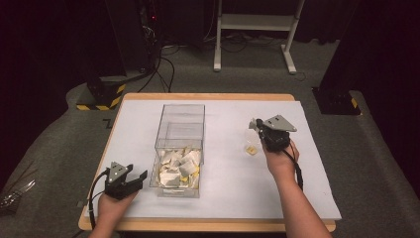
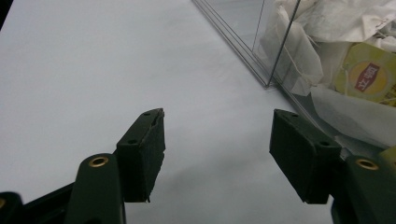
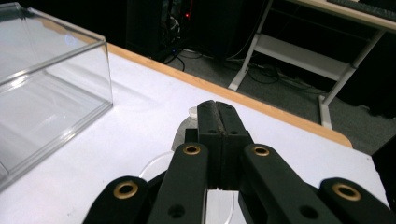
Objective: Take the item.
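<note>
Right gripper (image 1: 256, 130): jaws clenched, pinching nothing visible, over cup (image 1: 251, 147) at table's (image 1: 223, 111) 3 o'clock | Left gripper (image 1: 134, 177): released, at 8 o'clock beside box (image 1: 179, 130) | Progress: one yellow piece in cup; tea bags (image 1: 178, 166) mostly remain.

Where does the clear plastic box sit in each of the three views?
High view: clear plastic box at table centre, tea bags in its near end.
Left gripper view: upper right, its corner with the tea bags.
Right gripper view: far left.
Shared landmark: the white table cover.
</note>
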